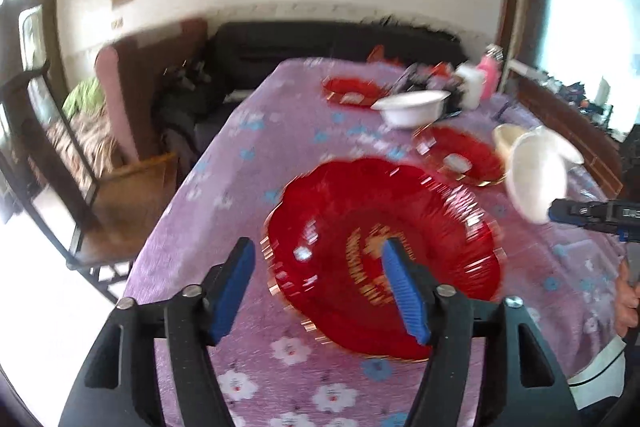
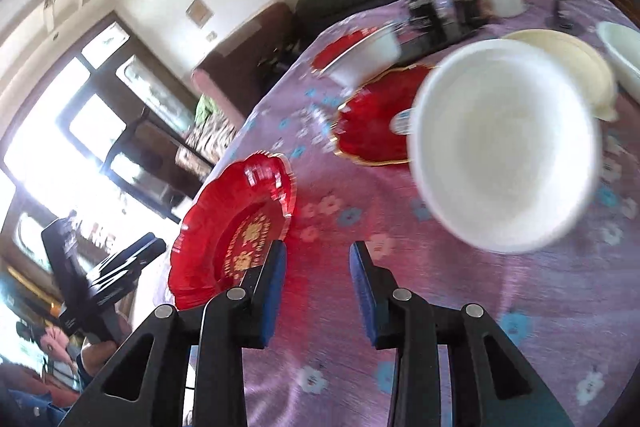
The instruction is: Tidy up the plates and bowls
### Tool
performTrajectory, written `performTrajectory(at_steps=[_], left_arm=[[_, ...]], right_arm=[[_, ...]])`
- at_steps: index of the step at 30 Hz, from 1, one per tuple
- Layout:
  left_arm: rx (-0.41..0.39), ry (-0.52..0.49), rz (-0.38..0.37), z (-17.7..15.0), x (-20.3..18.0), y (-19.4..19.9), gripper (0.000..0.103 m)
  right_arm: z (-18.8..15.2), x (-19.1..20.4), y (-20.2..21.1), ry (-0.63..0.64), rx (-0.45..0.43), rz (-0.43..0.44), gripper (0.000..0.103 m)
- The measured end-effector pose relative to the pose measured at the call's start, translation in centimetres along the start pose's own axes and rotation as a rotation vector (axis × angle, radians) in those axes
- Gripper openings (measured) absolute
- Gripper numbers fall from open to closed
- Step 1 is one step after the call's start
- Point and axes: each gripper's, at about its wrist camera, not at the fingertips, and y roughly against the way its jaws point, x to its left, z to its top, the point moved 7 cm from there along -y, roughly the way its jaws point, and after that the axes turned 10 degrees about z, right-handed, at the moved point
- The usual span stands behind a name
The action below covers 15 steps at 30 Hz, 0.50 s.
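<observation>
left tool [image 1: 318, 291] jaws wide apart around the rim of a scalloped red glass plate [image 1: 384, 259], tilted above the purple floral table [image 1: 208, 187]. right tool [image 2: 318, 291], half open, empty; tilted white plastic bowl [image 2: 508, 147] ahead, mouth facing camera.

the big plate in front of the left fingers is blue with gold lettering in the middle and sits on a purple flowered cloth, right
Not quite: the big plate is red, not blue, as the left wrist view shows. It does carry gold lettering in the middle and sits on the purple flowered cloth, in front of the left gripper.
</observation>
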Motion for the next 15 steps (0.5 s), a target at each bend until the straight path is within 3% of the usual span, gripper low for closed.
performTrajectory(at_steps=[9,15], left_arm=[[-0.037,-0.124,-0.138,2.0,-8.9,1.3,0.074],[0.041,-0.17,-0.252,2.8,-16.3,-0.3,0.074]], right_arm=[[0.5,-3.8,6.1,-0.061,-0.13,-0.06,0.036],[0.9,-6.2,9.2,-0.087,-0.196,-0.123,0.058]])
